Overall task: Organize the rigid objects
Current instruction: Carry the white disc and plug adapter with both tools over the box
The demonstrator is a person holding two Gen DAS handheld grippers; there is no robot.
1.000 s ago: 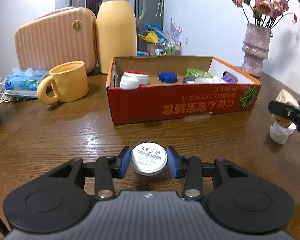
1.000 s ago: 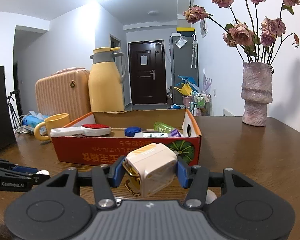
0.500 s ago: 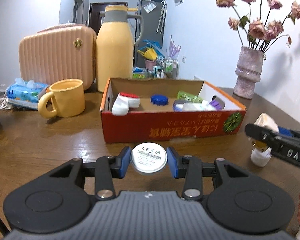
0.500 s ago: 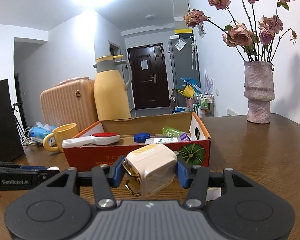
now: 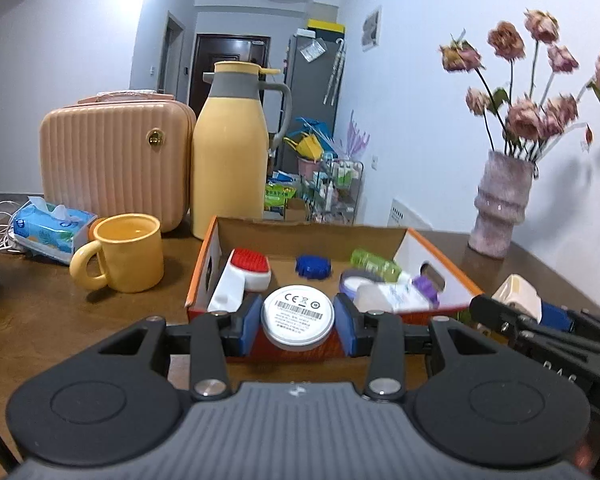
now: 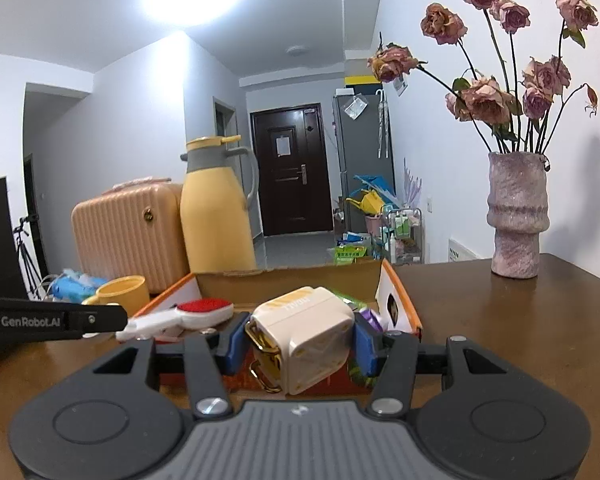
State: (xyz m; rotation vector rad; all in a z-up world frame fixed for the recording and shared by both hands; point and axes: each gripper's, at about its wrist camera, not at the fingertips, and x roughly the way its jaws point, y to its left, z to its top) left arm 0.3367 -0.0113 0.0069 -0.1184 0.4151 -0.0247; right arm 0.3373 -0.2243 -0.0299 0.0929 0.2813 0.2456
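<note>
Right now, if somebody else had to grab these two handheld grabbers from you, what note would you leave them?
Left gripper: fingers clamped on a round white disc, held up in front of the cardboard box.
Right gripper: fingers clamped on a cream plug adapter, also in front of the box.
Already in the box: red-and-white brush, blue cap, green bottle, some other small items.
Left to do: drop both held things into the box.

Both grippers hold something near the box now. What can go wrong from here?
1. The left gripper pinches the round disc only at its edges; it might slip or rotate out.
2. The right gripper holds the cream block tilted, with its gold clips hanging, so they may catch on the box wall.
3. The box is already crowded, and the two grippers are close together, so they might collide.
</note>
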